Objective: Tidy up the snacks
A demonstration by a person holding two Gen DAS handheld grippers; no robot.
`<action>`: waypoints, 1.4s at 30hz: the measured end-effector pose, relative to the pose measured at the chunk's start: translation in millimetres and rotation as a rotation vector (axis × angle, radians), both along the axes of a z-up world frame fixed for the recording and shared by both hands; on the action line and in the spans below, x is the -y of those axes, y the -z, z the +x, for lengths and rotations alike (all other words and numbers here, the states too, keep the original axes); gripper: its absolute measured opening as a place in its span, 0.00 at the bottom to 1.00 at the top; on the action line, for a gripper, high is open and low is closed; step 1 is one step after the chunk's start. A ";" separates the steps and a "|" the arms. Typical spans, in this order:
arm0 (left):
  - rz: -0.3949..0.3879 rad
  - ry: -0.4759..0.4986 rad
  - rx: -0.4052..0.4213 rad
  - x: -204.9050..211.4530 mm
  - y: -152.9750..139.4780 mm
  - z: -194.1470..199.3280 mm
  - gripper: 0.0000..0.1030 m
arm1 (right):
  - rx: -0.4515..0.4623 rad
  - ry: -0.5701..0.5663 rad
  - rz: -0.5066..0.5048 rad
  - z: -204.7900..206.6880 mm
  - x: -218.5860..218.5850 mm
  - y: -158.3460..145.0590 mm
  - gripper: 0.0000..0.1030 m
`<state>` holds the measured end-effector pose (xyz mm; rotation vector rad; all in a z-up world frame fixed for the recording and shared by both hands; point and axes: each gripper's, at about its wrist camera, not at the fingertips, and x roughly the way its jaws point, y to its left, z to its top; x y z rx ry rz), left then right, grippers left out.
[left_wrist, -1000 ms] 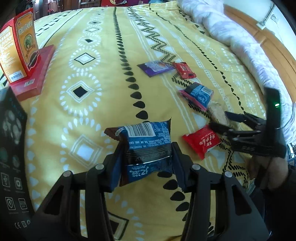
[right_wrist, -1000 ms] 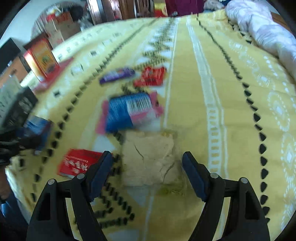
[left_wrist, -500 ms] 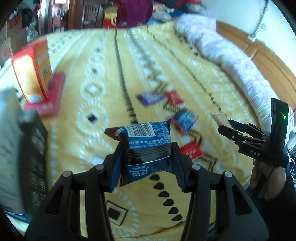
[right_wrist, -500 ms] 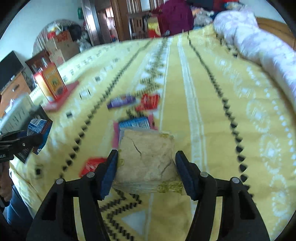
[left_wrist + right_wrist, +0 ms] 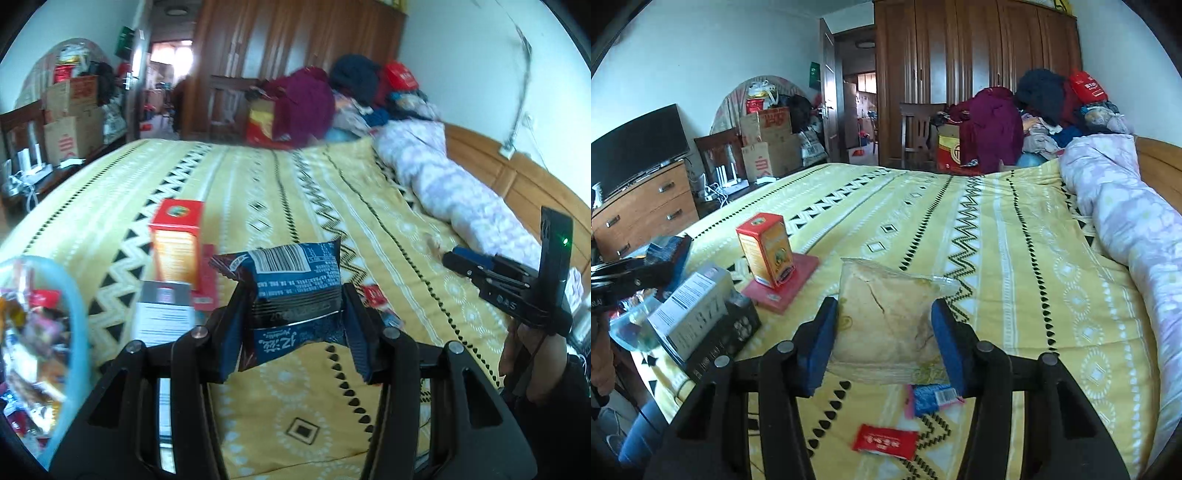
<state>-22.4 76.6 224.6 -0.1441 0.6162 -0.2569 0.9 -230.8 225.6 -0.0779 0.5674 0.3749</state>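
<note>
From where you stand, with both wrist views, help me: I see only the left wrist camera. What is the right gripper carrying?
Observer: The right gripper is shut on a pale flatbread packet, lifted clear of the bedspread.
Operator: Is any loose snack below it?
Observer: Yes, a blue and pink packet and a red sachet lie flat on the bedspread beneath its fingers.
Operator: My orange box looks blurred. How does it stand?
Observer: The orange box stands upright on a flat red box, beside a grey carton.
</note>
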 end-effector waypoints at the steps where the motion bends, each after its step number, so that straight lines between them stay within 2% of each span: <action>1: -0.001 -0.004 -0.004 -4.5 -0.2 -0.2 0.48 | -0.005 0.002 -0.010 0.4 -4.9 -0.9 0.19; 3: -0.007 -0.014 -0.019 -9.4 3.2 -0.1 0.48 | -0.024 0.006 -0.020 2.7 -7.4 1.1 0.19; 5: -0.018 -0.013 -0.034 -11.0 8.0 -1.2 0.48 | -0.094 0.007 -0.028 9.2 -6.5 16.7 0.19; 8: -0.029 0.005 -0.051 -10.0 15.8 -5.7 0.48 | -0.242 0.006 0.051 15.9 11.2 55.5 0.20; 9: -0.028 0.013 -0.061 -9.6 19.1 -6.4 0.48 | -0.290 0.012 0.047 15.2 16.5 72.4 0.29; 10: -0.029 0.021 -0.074 -7.9 21.8 -5.6 0.48 | -0.326 0.019 0.039 12.6 21.1 88.5 0.47; 11: -0.034 0.027 -0.087 -6.4 24.8 -4.5 0.48 | -0.353 0.019 0.027 11.5 24.3 100.6 0.53; 13: -0.043 0.038 -0.112 -1.9 31.1 -1.2 0.48 | -0.421 0.022 -0.011 10.0 31.2 129.2 0.57; 17: -0.059 0.049 -0.144 5.3 39.8 3.4 0.48 | -0.528 0.074 0.087 12.8 45.7 164.9 0.58; 18: -0.062 0.051 -0.150 6.8 41.2 4.3 0.48 | -0.527 0.076 0.082 13.2 42.5 169.2 0.59; 22: -0.055 0.055 -0.161 11.5 44.1 5.1 0.48 | -0.497 0.085 -0.015 14.8 16.9 181.9 0.85; 23: -0.054 0.055 -0.164 12.1 44.6 5.6 0.48 | -0.484 0.084 -0.065 15.7 8.4 186.1 0.86; 26: -0.052 0.056 -0.176 14.0 47.7 6.7 0.49 | -0.508 0.066 -0.093 18.3 -2.6 199.5 0.85; 28: -0.057 0.057 -0.186 15.8 50.0 6.5 0.49 | -0.512 0.064 -0.108 17.4 -4.6 208.0 0.72; 30: -0.053 0.062 -0.190 18.1 50.4 6.0 0.49 | -0.514 0.080 -0.080 16.6 1.5 214.1 0.67; 32: -0.048 0.068 -0.190 20.5 50.6 4.0 0.49 | -0.494 0.098 -0.058 13.4 8.9 212.1 0.66; 37: -0.048 0.066 -0.175 21.3 45.2 1.4 0.49 | -0.428 0.113 -0.020 4.1 16.2 191.2 0.66; 42: -0.041 0.029 -0.121 10.7 29.3 -3.6 0.49 | -0.320 0.093 0.009 -1.4 13.2 137.6 0.66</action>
